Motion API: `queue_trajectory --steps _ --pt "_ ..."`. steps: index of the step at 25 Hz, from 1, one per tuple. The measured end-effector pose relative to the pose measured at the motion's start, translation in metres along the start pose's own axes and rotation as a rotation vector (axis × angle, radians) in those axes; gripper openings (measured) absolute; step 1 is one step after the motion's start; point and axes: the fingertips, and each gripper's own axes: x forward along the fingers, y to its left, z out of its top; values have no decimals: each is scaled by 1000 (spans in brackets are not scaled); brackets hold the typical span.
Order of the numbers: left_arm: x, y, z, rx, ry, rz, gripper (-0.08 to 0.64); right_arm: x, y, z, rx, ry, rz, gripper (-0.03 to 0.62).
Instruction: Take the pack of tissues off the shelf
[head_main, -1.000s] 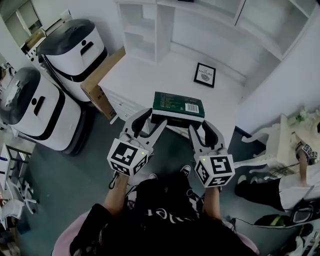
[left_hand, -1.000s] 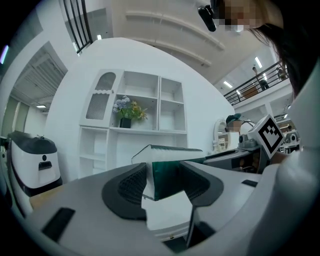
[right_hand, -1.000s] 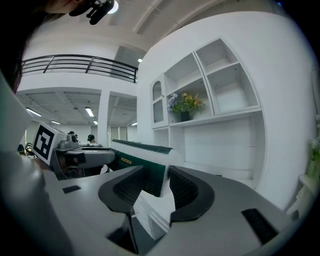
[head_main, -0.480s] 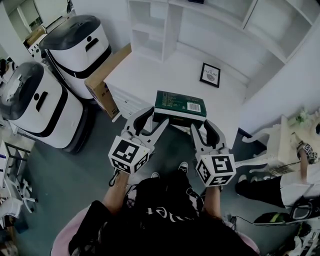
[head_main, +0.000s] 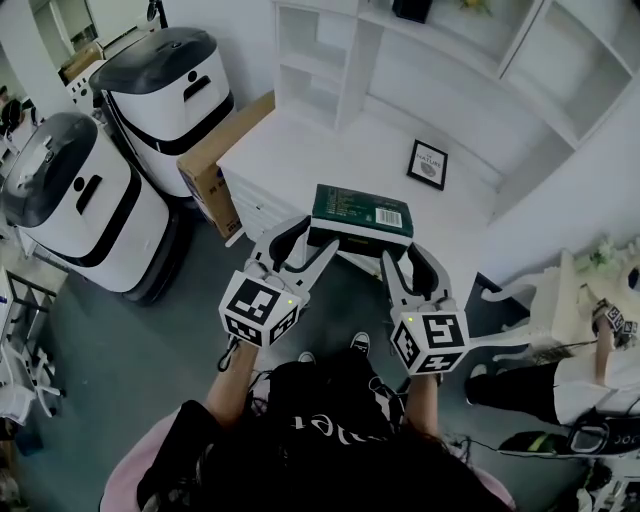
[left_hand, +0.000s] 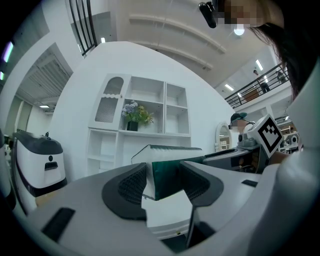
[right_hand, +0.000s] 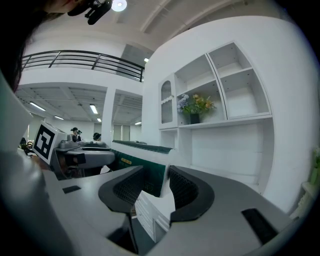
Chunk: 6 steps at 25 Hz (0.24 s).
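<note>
The pack of tissues (head_main: 360, 212) is a dark green block with a barcode label, held level over the front edge of the white counter (head_main: 300, 150). My left gripper (head_main: 305, 238) is shut on its left end and my right gripper (head_main: 410, 258) on its right end. In the left gripper view the green end of the pack (left_hand: 167, 172) sits pinched between the dark ribbed pads (left_hand: 132, 185) of the left gripper (left_hand: 162, 182). The right gripper view shows the pack's corner (right_hand: 147, 172) clamped in the right gripper (right_hand: 156, 187).
A white shelf unit (head_main: 330, 60) rises behind the counter, with a flower pot (left_hand: 132, 117) on it. A framed picture (head_main: 428, 165) lies on the counter. Two white-and-black machines (head_main: 80, 210) and a cardboard box (head_main: 215, 160) stand at the left. Someone's legs (head_main: 560, 385) are at the right.
Both grippers keep hold of the pack and have drifted a little across the room with it. The head view has shifted, so more of the shelf shows.
</note>
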Motion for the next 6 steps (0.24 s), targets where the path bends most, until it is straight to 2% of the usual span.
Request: queue_trajectory --steps 6 --pt "0 4 0 -6 -8 6 215 3 1 3 -13 -4 4 186"
